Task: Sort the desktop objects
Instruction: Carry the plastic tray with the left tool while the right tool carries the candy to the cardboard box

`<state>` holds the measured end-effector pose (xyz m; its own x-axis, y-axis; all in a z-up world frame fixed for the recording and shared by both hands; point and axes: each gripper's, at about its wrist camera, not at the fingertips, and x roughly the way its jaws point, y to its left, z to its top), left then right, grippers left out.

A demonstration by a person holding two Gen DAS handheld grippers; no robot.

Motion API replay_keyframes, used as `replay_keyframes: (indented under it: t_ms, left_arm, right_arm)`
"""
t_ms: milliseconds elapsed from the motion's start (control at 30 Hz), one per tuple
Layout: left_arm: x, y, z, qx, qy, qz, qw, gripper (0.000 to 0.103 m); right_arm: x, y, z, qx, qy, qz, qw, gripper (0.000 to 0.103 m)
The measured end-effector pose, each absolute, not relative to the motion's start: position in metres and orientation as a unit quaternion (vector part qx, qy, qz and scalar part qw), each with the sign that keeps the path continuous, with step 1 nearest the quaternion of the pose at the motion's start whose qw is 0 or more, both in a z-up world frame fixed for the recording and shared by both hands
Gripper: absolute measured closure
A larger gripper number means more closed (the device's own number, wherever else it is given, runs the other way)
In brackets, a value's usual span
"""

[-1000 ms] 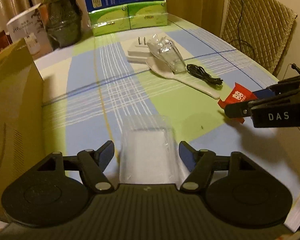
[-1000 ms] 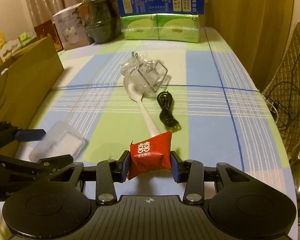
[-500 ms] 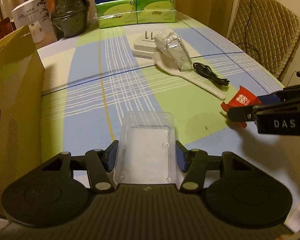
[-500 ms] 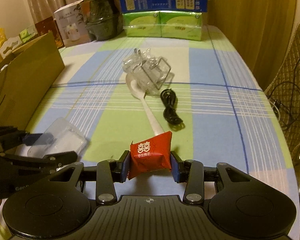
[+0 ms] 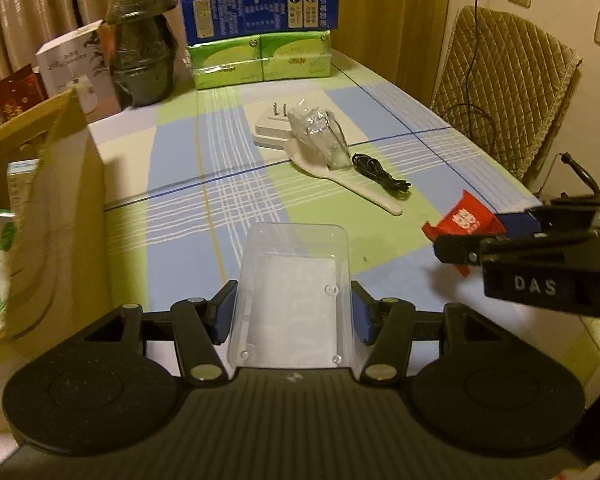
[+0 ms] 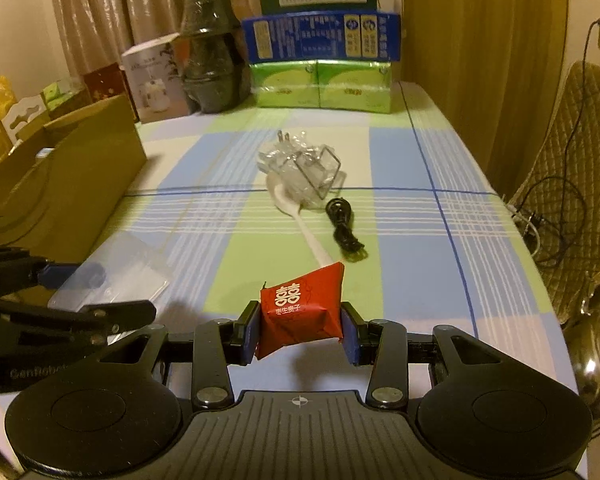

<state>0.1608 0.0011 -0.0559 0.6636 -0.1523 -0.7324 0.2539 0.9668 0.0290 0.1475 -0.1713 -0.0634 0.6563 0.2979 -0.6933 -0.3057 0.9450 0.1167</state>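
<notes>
We are holding two things at once above a checked bench [image 5: 180,184]. Our left tool [image 5: 292,312] is clamped on a clear plastic tray [image 5: 294,292], its blue pads pressing both long sides, the tray raised just off the cloth. Our right tool [image 6: 300,334] is clamped on a red packet [image 6: 304,310] printed with white characters, also lifted clear.

To the left, an open cardboard box [image 5: 60,200] is standing at the bench edge, with some packaging already showing inside; we are judging it the likely place for sorted things.

The tray looks thin and slippery, so squeezing harder is risking a buckle, and tilting it toward the box is risking a slide out of the pads. The two tools are sitting near each other, so swinging both leftward together could knock them.

Farther along the bench, a white spoon [image 6: 300,216], a black cable [image 6: 342,228], a crumpled clear wrapper [image 6: 304,172] and a white plug [image 5: 274,132] are lying close together, the wrapper lying over the spoon's bowl.
</notes>
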Motion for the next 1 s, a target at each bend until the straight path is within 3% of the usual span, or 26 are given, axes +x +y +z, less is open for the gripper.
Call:
replay_keyframes:
  t_ms: [600,1000]
  left_arm:
    - [0.076,0.059,0.033,0.036,0.377,-0.052,0.924,0.051]
    - [0.024,0.119,0.060,0.011,0.369,0.011,0.929,0.051]
  right_arm:
    - [0.056,-0.126,0.010,0.014,0.352,0.204,0.914,0.065]
    - [0.026,-0.071,0.033,-0.007,0.329,0.262,0.907,0.065]
